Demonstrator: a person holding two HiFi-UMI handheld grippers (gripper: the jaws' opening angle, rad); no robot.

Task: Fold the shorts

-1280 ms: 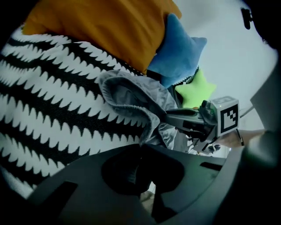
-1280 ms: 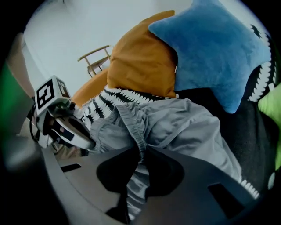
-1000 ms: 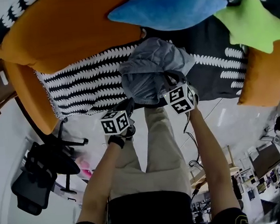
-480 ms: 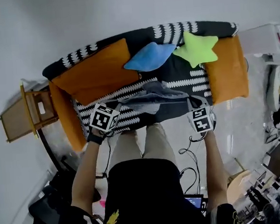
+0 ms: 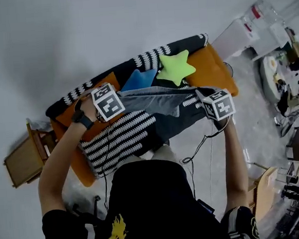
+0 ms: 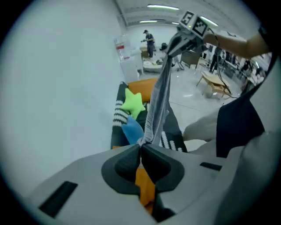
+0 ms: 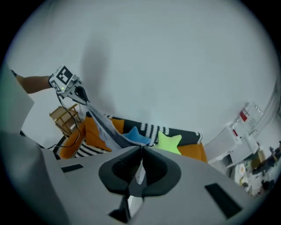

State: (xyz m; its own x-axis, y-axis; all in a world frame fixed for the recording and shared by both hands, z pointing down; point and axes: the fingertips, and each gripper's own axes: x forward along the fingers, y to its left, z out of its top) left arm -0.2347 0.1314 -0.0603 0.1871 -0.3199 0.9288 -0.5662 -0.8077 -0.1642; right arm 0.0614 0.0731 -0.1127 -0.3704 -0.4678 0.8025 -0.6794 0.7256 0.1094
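Grey shorts (image 5: 156, 101) hang stretched in the air between my two grippers, high above the sofa. My left gripper (image 5: 118, 101) is shut on one end of the waistband, its marker cube at the left of the head view. My right gripper (image 5: 203, 97) is shut on the other end. In the left gripper view the shorts (image 6: 158, 96) run taut from the closed jaws of my left gripper (image 6: 140, 147) up to the other gripper. In the right gripper view the cloth (image 7: 105, 127) runs from my right gripper (image 7: 141, 148) to the left one.
Below lies an orange sofa (image 5: 215, 67) covered by a black-and-white patterned throw (image 5: 120, 139), with a blue cushion (image 5: 141, 79) and a green star cushion (image 5: 175, 68). A wooden side table (image 5: 21, 162) stands left. White drawers (image 5: 238, 32) and clutter are at right.
Both grippers have risen far above the sofa and moved apart, lifting the bunched shorts off the seat and stretching them out flat in the air.
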